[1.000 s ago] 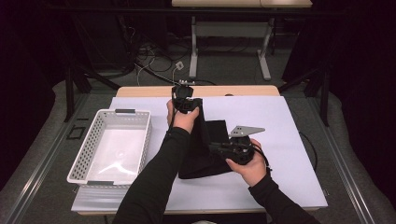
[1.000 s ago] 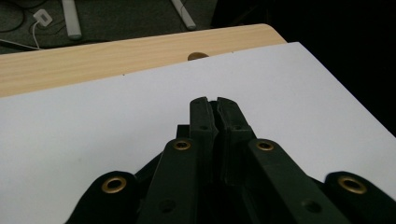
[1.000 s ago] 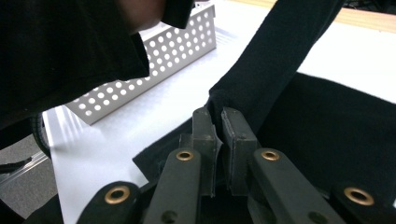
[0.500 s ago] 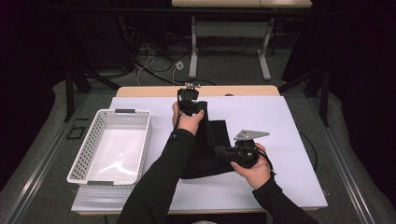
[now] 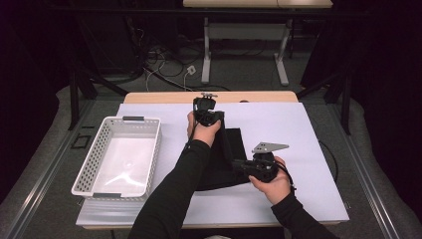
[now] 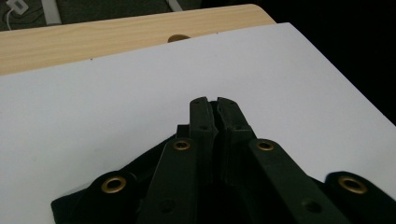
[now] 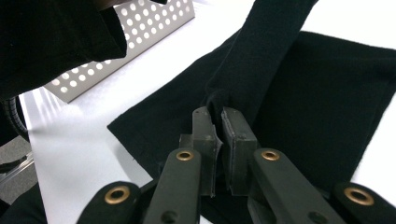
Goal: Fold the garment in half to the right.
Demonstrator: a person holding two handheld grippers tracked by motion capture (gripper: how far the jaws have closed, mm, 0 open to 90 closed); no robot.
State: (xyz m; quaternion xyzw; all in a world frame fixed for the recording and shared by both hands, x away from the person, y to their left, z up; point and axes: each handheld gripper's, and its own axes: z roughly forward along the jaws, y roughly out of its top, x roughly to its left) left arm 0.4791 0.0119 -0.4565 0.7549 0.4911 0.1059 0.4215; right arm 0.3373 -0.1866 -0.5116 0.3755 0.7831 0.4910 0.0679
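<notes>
**Keep both pinches firm while you fold the black cloth**

You have the black cloth [image 5: 229, 159] gripped at two places, so carry the fold evenly. Your left hand-held gripper [image 5: 207, 110] is clenched on the cloth's far edge, at about 12 o'clock from the cloth's middle; your right hand-held gripper [image 5: 238, 164] is clenched on a raised fold of it [image 7: 243, 88] at the near side, toward 5 o'clock. My judgement is that the fold lands square only if both ends travel together, so keep the strip between them taut and lower both onto the flat part at the same pace. Do not let go until the lifted edge lines up with the layer below.

The cloth is matte, soft and slightly fuzzy, partly lying flat on the white sheet of the desk [image 5: 298, 129] near its middle. The white perforated basket [image 5: 89, 164] stands at 9 o'clock, well apart.
</notes>
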